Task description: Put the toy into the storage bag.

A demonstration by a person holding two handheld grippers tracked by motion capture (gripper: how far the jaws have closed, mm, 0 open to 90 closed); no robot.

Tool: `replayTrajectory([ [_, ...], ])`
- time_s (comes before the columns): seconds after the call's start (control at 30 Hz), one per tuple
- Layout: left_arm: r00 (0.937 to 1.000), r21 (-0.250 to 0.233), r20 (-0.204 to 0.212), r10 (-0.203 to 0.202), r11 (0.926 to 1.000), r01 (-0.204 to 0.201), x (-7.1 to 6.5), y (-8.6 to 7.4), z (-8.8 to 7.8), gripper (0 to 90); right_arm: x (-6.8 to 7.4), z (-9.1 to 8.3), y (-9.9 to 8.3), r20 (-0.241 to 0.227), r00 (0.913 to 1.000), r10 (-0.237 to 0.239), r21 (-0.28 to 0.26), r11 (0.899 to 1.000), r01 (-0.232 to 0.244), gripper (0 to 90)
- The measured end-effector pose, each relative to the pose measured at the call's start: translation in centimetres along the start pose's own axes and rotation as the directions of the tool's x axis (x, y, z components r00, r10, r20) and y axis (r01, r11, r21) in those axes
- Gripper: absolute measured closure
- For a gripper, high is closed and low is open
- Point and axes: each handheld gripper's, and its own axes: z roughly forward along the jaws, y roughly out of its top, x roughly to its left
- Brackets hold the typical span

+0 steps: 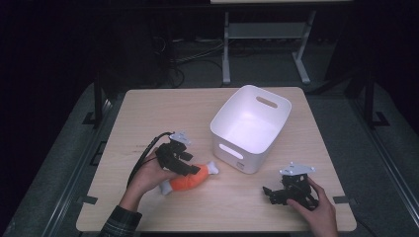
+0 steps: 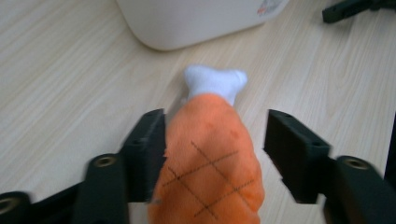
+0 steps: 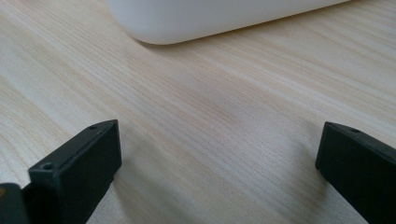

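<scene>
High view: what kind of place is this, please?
Probably a lab or workshop set up for recording, not a home: a bare wooden table in a dark room, cables on the floor, and a metal-legged bench behind.

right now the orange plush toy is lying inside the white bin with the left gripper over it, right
Not quite. The orange plush toy lies on the table beside the white bin, not inside it; the high view shows the bin with nothing in it. The left gripper is indeed over the toy, its jaws on either side of it.
</scene>
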Motion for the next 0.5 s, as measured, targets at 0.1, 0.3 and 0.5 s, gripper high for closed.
replayTrajectory([
  [0.1, 0.9994, 0.058, -0.012, 0.033, 0.9978, -0.032, -0.3, -0.2, 0.5, 21.3, 0.0, 0.0, 0.0, -0.001, 1.0000, 0.001, 0.000, 1.000, -0.001, 0.0],
  [0.3, 0.9984, 0.119, -0.022, 0.053, 0.9916, -0.050, -0.7, -0.5, 1.1, 12.5, 0.0, 0.0, 0.0, -0.001, 1.0000, 0.001, 0.000, 1.000, -0.001, 0.0],
  [0.5, 0.9947, 0.149, -0.044, 0.093, 0.9851, -0.086, -0.5, -0.7, 1.7, 12.6, 0.0, 0.0, 0.0, -0.001, 1.0000, 0.000, 0.000, 1.000, 0.000, 0.0],
])
